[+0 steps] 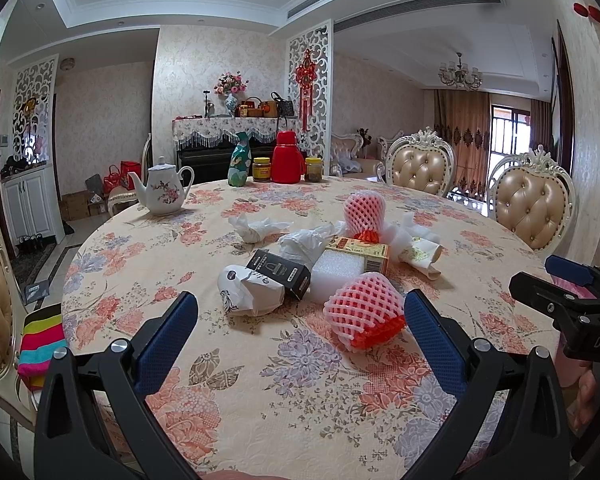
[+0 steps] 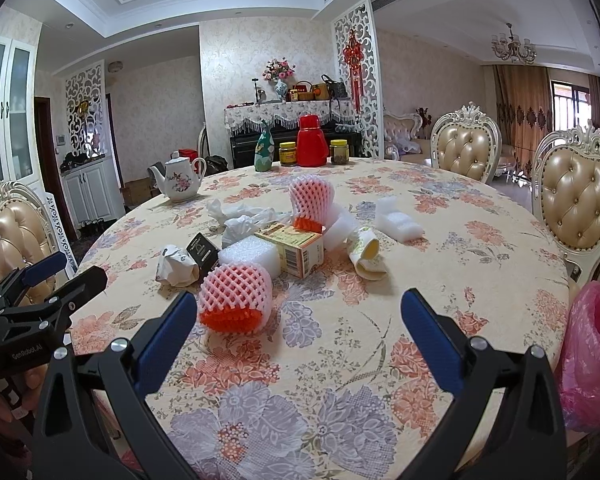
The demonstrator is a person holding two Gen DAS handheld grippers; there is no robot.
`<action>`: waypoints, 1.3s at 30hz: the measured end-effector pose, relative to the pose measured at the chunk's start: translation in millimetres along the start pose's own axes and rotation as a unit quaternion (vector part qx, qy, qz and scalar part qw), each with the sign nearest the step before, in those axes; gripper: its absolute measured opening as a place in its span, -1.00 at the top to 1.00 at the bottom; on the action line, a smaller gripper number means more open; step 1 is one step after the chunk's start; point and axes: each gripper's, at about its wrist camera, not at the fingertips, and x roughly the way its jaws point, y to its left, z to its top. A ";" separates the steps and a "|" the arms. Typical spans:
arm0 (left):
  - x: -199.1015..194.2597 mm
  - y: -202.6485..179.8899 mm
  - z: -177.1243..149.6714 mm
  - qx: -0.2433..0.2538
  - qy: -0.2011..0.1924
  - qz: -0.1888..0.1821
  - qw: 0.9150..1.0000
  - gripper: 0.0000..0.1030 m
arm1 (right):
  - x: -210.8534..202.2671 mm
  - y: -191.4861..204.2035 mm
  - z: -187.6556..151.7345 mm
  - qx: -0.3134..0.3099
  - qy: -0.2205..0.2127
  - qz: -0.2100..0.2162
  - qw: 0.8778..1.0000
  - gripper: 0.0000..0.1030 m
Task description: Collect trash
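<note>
Trash lies in a heap on the round floral table (image 1: 260, 380) (image 2: 480, 280): a pink foam fruit net (image 1: 364, 310) (image 2: 236, 300) nearest, a second net (image 1: 363, 212) (image 2: 311, 200) behind, a white foam block (image 1: 334, 270) (image 2: 248, 258), a yellow carton (image 1: 360, 254) (image 2: 296, 248), a black box (image 1: 278, 272) (image 2: 202, 250), crumpled white paper (image 1: 248, 294) (image 2: 176, 270), tissues (image 1: 256, 228) and a paper cup (image 2: 366, 252). My left gripper (image 1: 300, 312) is open, just short of the near net. My right gripper (image 2: 300, 312) is open and empty.
A pink trash bag (image 2: 588, 356) hangs at the table's right edge. A teapot (image 1: 164, 192), a green bottle (image 1: 239, 160), jars and a red thermos (image 1: 286, 158) stand at the far side. Padded chairs (image 2: 580, 208) ring the table.
</note>
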 end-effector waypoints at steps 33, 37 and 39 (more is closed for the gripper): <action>-3.6 -1.6 -3.6 -0.002 0.002 0.000 1.000 -0.88 | 1.1 0.3 -1.1 0.004 0.003 0.003 1.000 -0.92; -3.2 -1.5 -6.4 -0.005 0.002 0.003 1.000 -0.88 | 3.6 0.9 -3.1 0.006 0.008 0.001 1.000 -0.92; -1.2 0.1 -7.2 -0.006 0.004 0.006 1.000 -0.88 | 4.5 1.5 -3.6 0.006 0.010 -0.002 1.000 -0.92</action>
